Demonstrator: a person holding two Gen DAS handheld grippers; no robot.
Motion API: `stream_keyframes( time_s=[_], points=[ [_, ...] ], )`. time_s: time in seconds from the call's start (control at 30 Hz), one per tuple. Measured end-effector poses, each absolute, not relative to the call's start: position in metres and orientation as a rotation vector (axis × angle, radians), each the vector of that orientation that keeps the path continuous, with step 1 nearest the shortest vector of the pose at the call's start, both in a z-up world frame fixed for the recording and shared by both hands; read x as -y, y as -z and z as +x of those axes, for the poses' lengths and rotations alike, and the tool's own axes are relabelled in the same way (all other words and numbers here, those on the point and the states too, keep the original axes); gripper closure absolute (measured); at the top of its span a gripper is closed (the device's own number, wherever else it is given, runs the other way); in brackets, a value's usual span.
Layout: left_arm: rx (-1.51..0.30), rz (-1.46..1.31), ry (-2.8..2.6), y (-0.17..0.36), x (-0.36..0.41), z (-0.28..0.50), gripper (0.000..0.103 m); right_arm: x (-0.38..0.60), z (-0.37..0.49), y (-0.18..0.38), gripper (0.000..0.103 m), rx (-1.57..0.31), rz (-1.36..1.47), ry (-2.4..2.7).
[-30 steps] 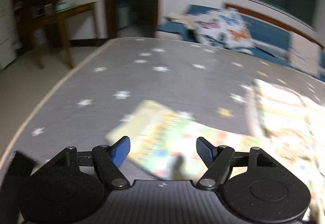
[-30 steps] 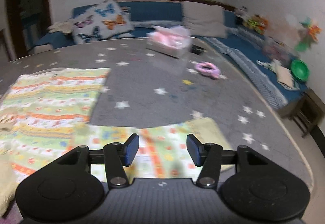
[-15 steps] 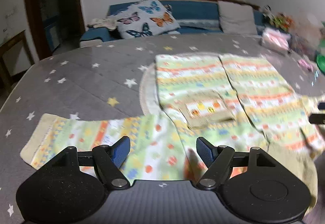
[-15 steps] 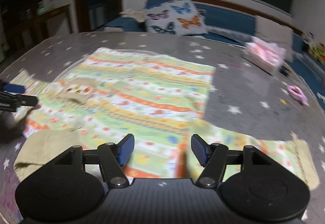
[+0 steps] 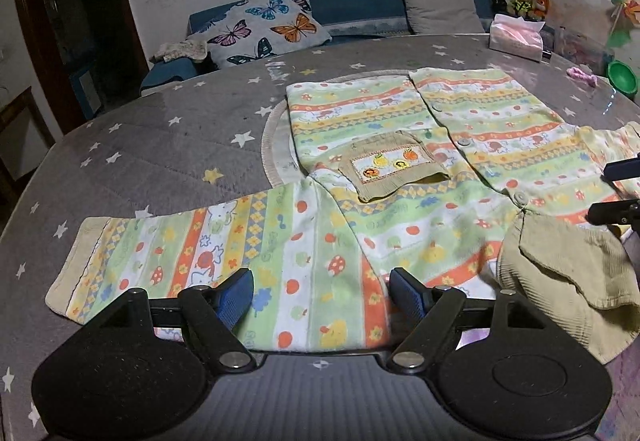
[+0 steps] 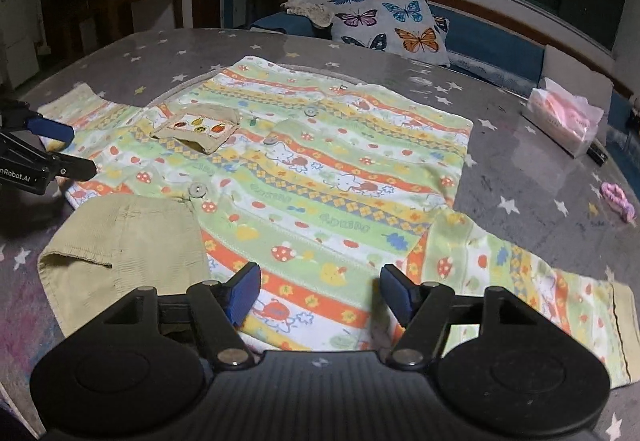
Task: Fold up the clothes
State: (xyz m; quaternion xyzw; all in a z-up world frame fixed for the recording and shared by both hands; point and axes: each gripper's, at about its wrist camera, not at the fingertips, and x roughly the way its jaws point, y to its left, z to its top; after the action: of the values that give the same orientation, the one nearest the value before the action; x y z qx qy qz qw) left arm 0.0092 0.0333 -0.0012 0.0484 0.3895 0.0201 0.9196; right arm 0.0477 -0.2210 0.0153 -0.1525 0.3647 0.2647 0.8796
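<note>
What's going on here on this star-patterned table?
A person holds a two-finger gripper in each hand over a child's patterned shirt spread flat, front up, on the table. The left gripper hovers open near one outstretched sleeve; the right gripper, whose fingers have just been opening, hangs near the other sleeve. Neither holds cloth, and no fold has begun.

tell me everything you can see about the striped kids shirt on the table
The shirt lies spread flat, front up, on the grey star-print table cover. Soft knit fabric with green, orange and yellow cartoon stripes, a buttoned front, a khaki chest pocket with fruit patches, a khaki collar, and both sleeves stretched outward. Neither gripper holds it.
</note>
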Motion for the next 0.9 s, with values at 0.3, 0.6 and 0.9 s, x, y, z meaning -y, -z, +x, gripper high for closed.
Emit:
stream_keyframes(
  time_s=[0.3,0.6,0.9],
  points=[
    [-0.756,0.058,-0.018,-0.015,-0.026,0.022,0.022,0.282,0.057,-0.021,0.035,-0.756,-0.142,-0.364],
    [-0.749,0.044,0.058,-0.015,0.006,0.038,0.007,0.345,0.067,-0.014,0.036,-0.753,-0.033,-0.163],
    [-0.731,0.040,0.112,-0.018,0.027,0.046,0.000,0.403,0.076,-0.009,0.038,-0.726,0.039,0.060]
  ],
)
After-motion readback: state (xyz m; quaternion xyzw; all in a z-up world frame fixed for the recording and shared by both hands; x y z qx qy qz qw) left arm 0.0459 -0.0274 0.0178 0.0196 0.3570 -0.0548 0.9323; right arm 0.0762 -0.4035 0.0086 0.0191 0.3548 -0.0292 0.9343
